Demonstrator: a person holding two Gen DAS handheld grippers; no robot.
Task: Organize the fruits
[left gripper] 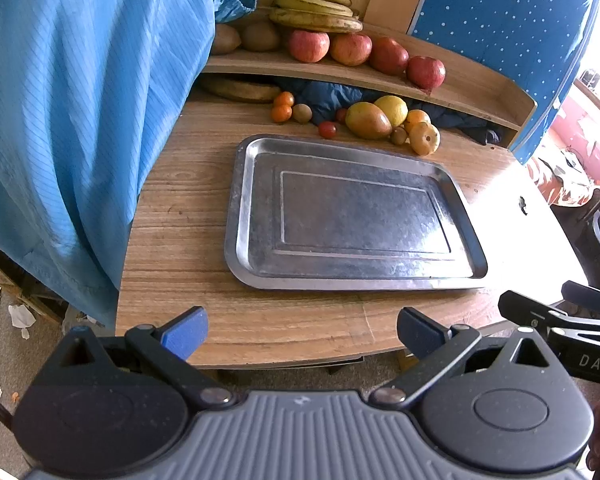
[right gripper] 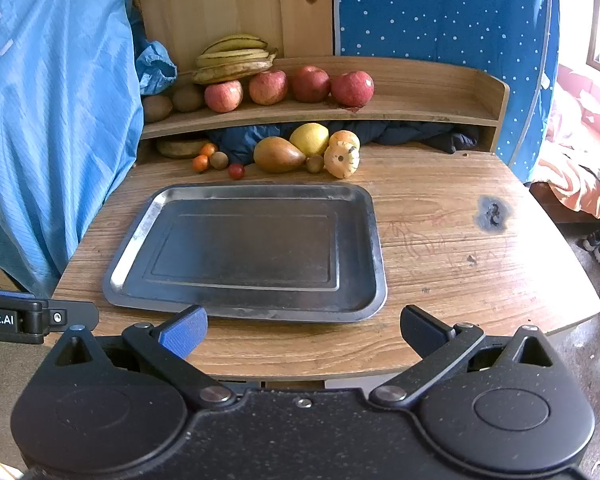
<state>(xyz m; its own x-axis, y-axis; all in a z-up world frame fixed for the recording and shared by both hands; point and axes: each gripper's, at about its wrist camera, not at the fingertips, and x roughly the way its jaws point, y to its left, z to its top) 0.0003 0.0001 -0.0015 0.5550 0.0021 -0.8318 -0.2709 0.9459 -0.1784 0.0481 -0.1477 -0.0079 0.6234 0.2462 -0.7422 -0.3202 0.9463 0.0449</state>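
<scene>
An empty metal tray (left gripper: pixel 244 208) (right gripper: pixel 372 240) lies on the wooden table. Behind it sit loose fruits: a mango (left gripper: pixel 367 120) (right gripper: pixel 278 155), a lemon (left gripper: pixel 392 109) (right gripper: pixel 310 139), a small yellow squash (left gripper: pixel 424 138) (right gripper: pixel 341 159), a cherry tomato (left gripper: pixel 327 129) (right gripper: pixel 236 171), small oranges (left gripper: pixel 281 113) (right gripper: pixel 200 163) and kiwis (left gripper: pixel 302 113) (right gripper: pixel 219 160). On the shelf above are bananas (left gripper: pixel 316 10) (right gripper: pixel 234 58) and several apples (left gripper: pixel 350 50) (right gripper: pixel 288 86). My left gripper (left gripper: pixel 302 332) and right gripper (right gripper: pixel 303 330) are open and empty, at the table's near edge.
A blue cloth (left gripper: pixel 80 120) (right gripper: pixel 48 140) hangs at the table's left side. Dark blue fabric (right gripper: pixel 412 132) is stuffed under the shelf. A burn mark (right gripper: pixel 492 214) is on the table's right part. The right gripper's arm shows in the left wrist view (left gripper: pixel 560 320).
</scene>
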